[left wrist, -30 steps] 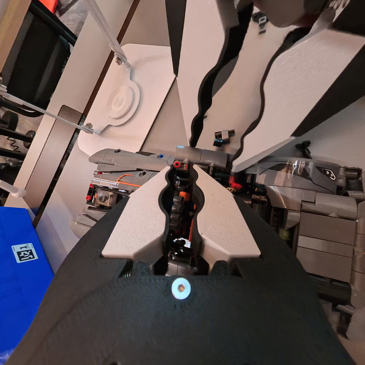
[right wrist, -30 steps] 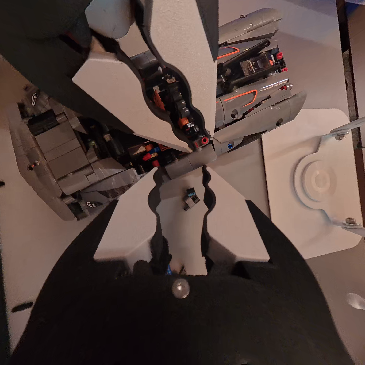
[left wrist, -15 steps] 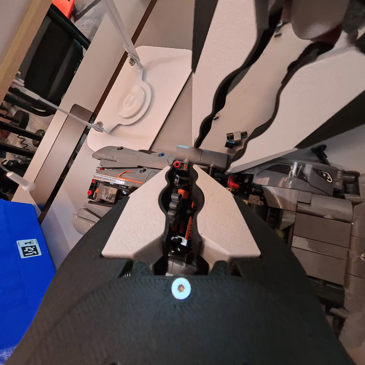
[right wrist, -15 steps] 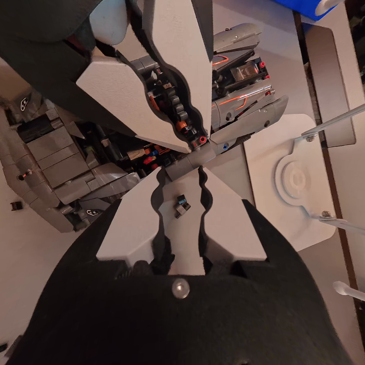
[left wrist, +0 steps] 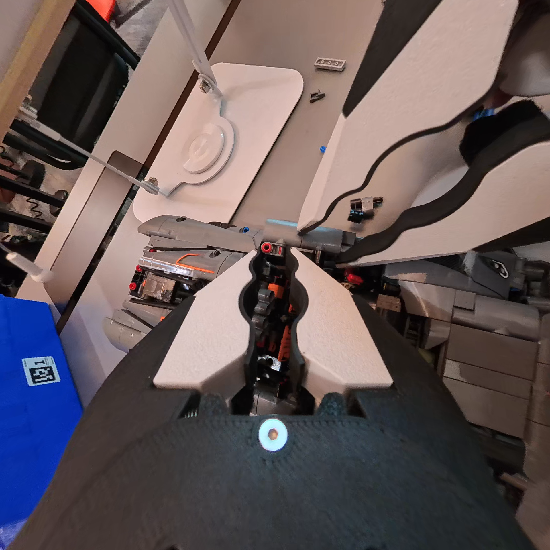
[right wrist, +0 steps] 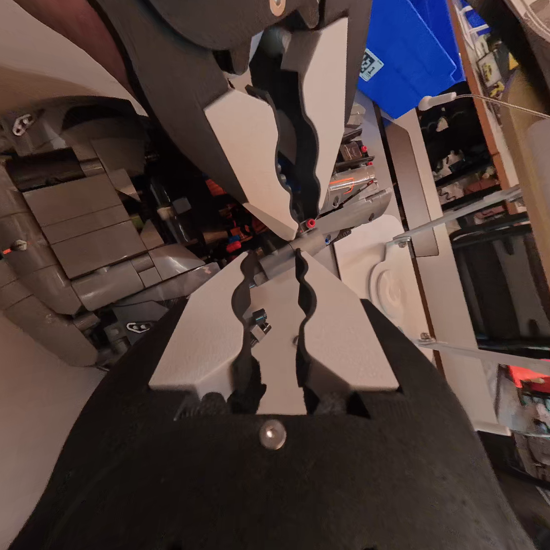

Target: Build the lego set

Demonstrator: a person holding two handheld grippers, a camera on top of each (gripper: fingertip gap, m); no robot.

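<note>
A large grey lego car model (left wrist: 491, 342) lies on the white table, its open black and orange inner frame facing me. My left gripper (left wrist: 273, 251) is shut on that inner frame, fingertips by a red pin. It also shows in the right wrist view (right wrist: 300, 214), coming from above. My right gripper (right wrist: 272, 256) is open, and its tips straddle a grey beam (right wrist: 282, 259) on the model's edge. In the left wrist view it (left wrist: 320, 245) reaches in from the upper right. A small loose black and grey connector (right wrist: 259, 324) lies on the table between its fingers.
A white base plate (left wrist: 214, 143) with a round disc and thin metal rods lies behind the model. A blue bin (left wrist: 29, 387) stands at the left. A grey flat plate (left wrist: 329, 63), a small black piece (left wrist: 317, 95) and a blue pin (left wrist: 322, 148) lie loose on the table. The tips of both grippers are at nearly the same place.
My right gripper has moved forward and tilted lower, so the grey beam now sits between its tips. The left gripper keeps its grip on the model.
</note>
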